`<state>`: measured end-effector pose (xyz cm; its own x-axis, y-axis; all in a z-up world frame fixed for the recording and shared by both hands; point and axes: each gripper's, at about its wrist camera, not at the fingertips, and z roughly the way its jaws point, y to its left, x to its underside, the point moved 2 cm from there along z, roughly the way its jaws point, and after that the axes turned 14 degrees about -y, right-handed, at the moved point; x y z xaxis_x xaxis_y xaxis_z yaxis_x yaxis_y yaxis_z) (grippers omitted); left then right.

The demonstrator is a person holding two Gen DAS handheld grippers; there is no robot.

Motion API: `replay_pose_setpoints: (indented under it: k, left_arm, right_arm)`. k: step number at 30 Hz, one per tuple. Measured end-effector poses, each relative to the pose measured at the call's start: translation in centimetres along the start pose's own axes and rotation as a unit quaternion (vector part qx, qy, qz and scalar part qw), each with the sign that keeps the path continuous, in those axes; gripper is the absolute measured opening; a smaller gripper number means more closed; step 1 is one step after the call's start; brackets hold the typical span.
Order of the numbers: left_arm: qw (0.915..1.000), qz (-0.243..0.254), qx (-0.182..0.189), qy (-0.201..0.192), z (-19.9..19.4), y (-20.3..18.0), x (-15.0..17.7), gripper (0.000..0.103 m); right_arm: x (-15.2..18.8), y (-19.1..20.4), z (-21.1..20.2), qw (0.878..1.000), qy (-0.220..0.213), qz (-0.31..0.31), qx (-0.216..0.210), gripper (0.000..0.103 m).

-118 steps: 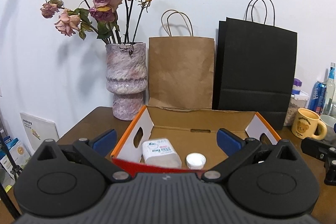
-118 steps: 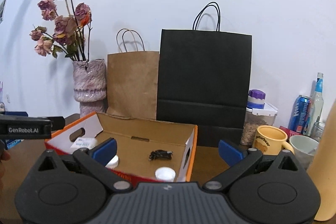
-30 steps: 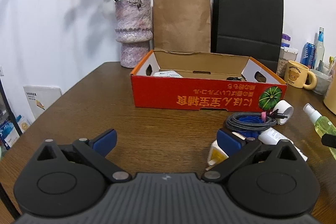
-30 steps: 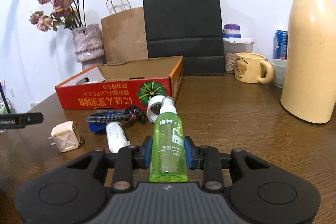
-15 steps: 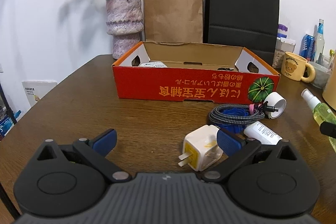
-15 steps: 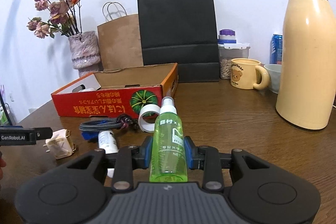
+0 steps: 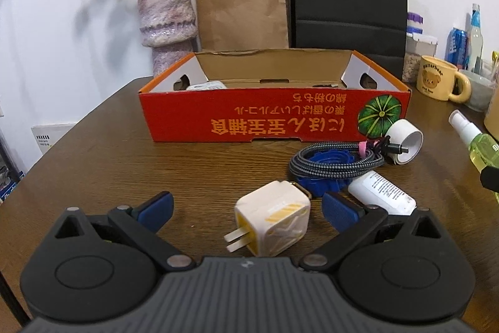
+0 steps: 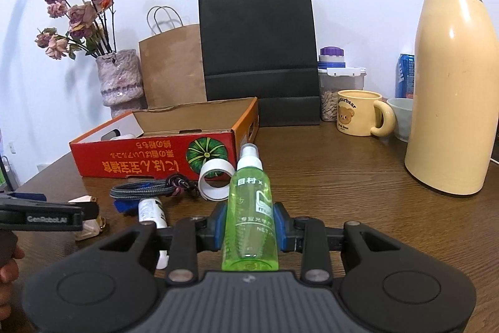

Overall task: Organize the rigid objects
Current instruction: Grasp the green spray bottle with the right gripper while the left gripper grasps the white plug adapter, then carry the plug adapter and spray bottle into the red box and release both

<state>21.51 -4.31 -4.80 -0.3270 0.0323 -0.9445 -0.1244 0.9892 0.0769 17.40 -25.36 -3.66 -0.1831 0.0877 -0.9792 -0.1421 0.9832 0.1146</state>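
Between the spread fingers of our left gripper (image 7: 246, 206), low in the left wrist view, sits the white plug (image 7: 274, 222), nearer the right finger, prongs toward us. Closing off-centre could, we judge, shove it aside or pinch the prongs. Our right gripper (image 8: 249, 228) is clamped on the green spray bottle (image 8: 249, 214), low centre of its view; we judge the smooth plastic could slip if tilted. The red box (image 7: 274, 111), mid-frame, carries upside-down orange Japanese lettering and a pumpkin. We read "GenRobot.AI" on the left gripper, "Butterbear" on the yellow mug (image 8: 358, 113).
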Motion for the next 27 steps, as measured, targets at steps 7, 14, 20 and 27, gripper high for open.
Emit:
replay_pose_setpoints:
  k: [7, 14, 20, 27]
  left_arm:
    - [0.9996, 0.001, -0.003, 0.029, 1.6, -0.2, 0.5, 0.103]
    - [0.9993, -0.015, 0.026, 0.024, 1.3, 0.2, 0.5, 0.058]
    - [0.9984, -0.031, 0.037, 0.030, 0.9, 0.8, 0.5, 0.052]
    - [0.9986, -0.035, 0.033, 0.021, 0.3, 1.4, 0.3, 0.052]
  right_arm:
    - [0.1, 0.2, -0.1, 1.000, -0.005, -0.006, 0.008, 0.030]
    - [0.1, 0.4, -0.2, 1.000, -0.011, -0.012, 0.012, 0.030]
    - [0.0, 0.3, -0.5, 1.000, -0.019, -0.003, 0.024, 0.030]
    - [0.1, 0.6, -0.7, 0.999, -0.024, 0.001, 0.031, 0.030]
